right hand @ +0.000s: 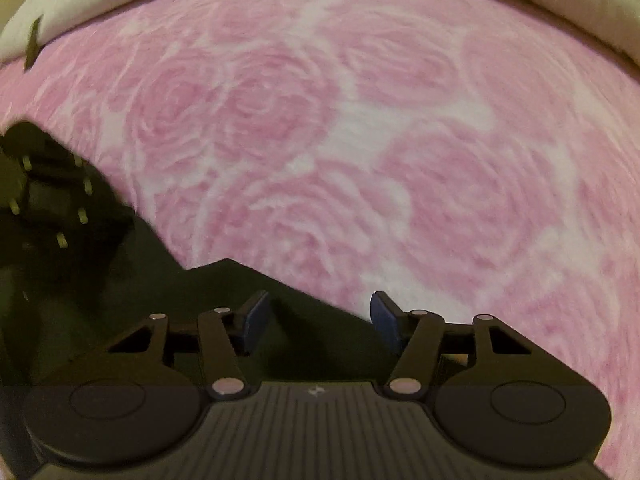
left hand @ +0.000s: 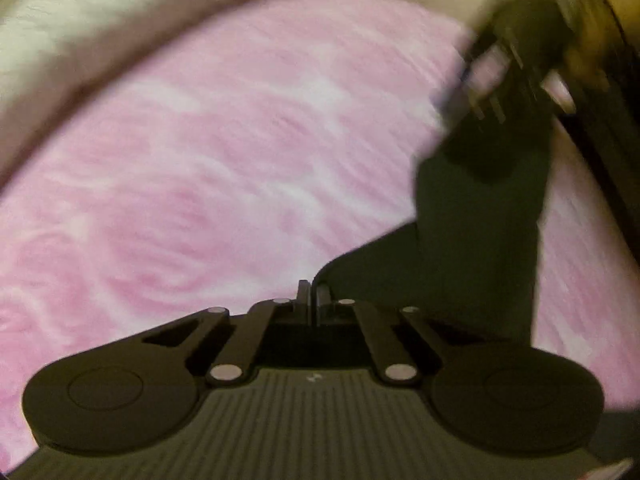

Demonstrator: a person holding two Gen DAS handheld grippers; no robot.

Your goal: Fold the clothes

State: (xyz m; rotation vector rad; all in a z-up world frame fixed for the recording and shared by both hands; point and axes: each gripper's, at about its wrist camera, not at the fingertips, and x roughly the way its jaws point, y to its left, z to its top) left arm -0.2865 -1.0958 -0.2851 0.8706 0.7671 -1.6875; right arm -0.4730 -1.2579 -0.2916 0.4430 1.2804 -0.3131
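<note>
Two tongs, one dark garment, one rose-print bed cover

Item 1. Dark garment (left hand: pixel 476 240): matte olive-black cloth, smooth, with a straight hemmed edge. In the left wrist view it hangs as a long vertical panel at the right side, its lower part running down to the left tongs. In the right wrist view the same cloth (right hand: pixel 132 280) fills the lower left, its edge falling in angular steps across the bed cover.

Item 2. Left tongs (left hand: pixel 313 300): black linkage arms with pale rivets on a ribbed grey body. The two fingers are clenched together, and the garment's rounded edge lies against them; whether cloth is pinched between them cannot be told from this blurred view.

Item 3. Right tongs (right hand: pixel 318 320): same build, blue pads (right hand: pixel 256 320) on the fingers. The fingers stand released, wide apart, with a point of the dark cloth lying between them and nothing pinched. Seen from the left wrist camera, this tool (left hand: pixel 520 60) is a blurred dark shape at the upper right, above the hanging panel.

Item 4. Bed cover (right hand: pixel 360 140): plush, fleecy pile, pink roses on white, spread across both views.

Item 5. Cream border (right hand: pixel 120 4): a soft, pale, rounded band along the far edge of the bed cover.
</note>
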